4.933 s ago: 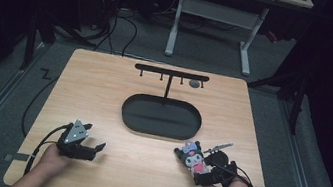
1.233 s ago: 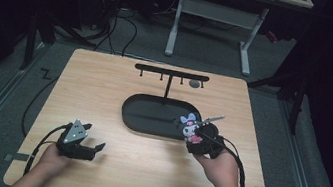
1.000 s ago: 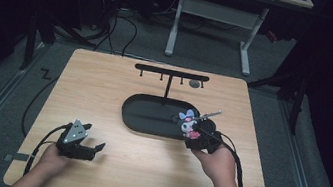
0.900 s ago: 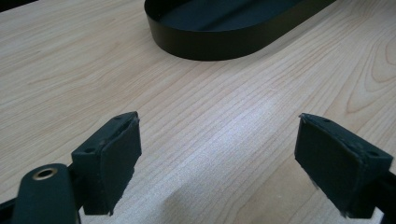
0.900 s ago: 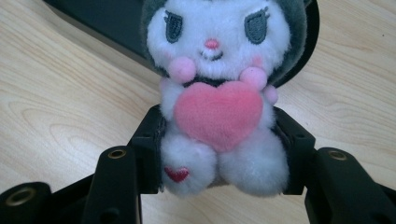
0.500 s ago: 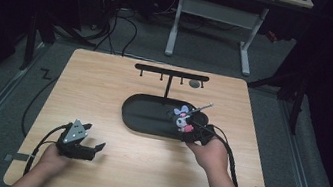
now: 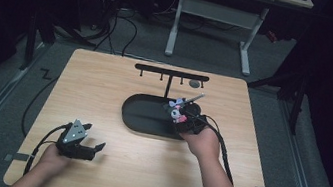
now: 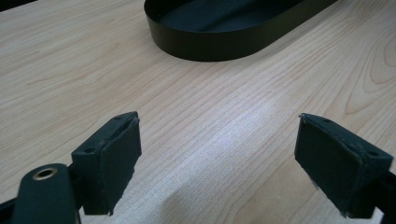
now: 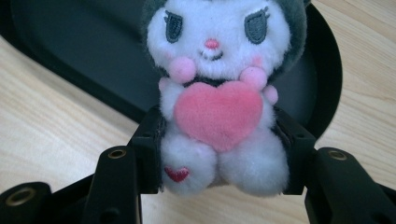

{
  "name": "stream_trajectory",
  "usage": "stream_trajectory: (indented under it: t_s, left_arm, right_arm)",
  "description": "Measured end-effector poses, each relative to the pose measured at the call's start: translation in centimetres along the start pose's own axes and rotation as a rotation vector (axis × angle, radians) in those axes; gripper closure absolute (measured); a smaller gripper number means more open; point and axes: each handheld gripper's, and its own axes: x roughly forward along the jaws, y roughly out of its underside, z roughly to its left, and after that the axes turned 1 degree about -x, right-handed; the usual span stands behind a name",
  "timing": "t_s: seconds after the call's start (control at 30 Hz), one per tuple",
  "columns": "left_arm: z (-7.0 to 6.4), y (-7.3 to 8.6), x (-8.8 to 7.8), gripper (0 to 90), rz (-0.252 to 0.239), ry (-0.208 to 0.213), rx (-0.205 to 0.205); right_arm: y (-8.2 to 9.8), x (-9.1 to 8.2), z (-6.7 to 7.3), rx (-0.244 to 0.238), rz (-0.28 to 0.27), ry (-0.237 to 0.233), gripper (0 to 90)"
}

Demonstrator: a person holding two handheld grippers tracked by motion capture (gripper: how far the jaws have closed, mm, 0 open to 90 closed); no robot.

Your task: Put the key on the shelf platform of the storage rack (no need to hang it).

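The small white plush toy with dark grey hood and pink felt heart (image 9: 219, 112) sat upright between the jaws of your right gripper (image 9: 219, 154), facing the camera on that gripper. The two black pads pressed on its flanks at the level of the heart, so its head rose clear above them and its two round feet hung just below. One foot bore a small red stitched heart. You had the jaws clamped on the toy at about half their spread.

From the high view, the toy (image 7: 178, 110) was carried at the right end of the shallow black oval tray (image 7: 142, 122), over its rim, with your right gripper (image 7: 184, 119) reaching in from the near side. Whether the toy touched the tray I could not tell.

Behind the tray stood the thin black T-shaped hook rack (image 7: 171, 74) on the pale wooden table (image 7: 105, 84).

Your left gripper (image 7: 90, 148) rested near the front left of the table, well apart from the tray. Its jaws stood wide apart with bare wood between them (image 8: 219, 158).
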Motion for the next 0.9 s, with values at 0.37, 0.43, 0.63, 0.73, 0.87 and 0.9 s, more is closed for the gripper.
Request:
stream_trajectory:
  t_s: [0.37, 0.43, 0.63, 0.73, 0.87, 0.9]
  left_arm:
    - [0.1, 0.0, 0.0, 15.4, -0.003, 0.002, -0.004]
    - [0.1, 0.0, 0.0, 15.4, -0.004, 0.002, -0.006]
    - [0.1, 0.0, 0.0, 15.4, -0.003, 0.003, -0.007]
    - [0.1, 0.0, 0.0, 15.4, -0.004, 0.004, -0.009]
    - [0.1, 0.0, 0.0, 15.4, -0.004, 0.004, -0.009]
    - [0.1, 0.0, 0.0, 15.4, -0.004, 0.004, -0.009]
  right_arm:
    - [-1.9, 2.3, 0.1, 0.007, 0.015, 0.001, 47.4]
    - [-2.2, 2.5, 0.1, 0.014, 0.015, 0.000, 47.4]
    - [-2.9, 2.7, 0.3, 0.004, 0.002, 0.010, 47.4]
    - [-2.9, 3.2, 0.3, 0.007, 0.021, 0.014, 47.4]
    - [-2.4, 3.6, 0.4, -0.001, 0.046, 0.021, 47.4]
    - [-2.2, 3.7, 0.4, 0.011, 0.047, 0.008, 47.4]
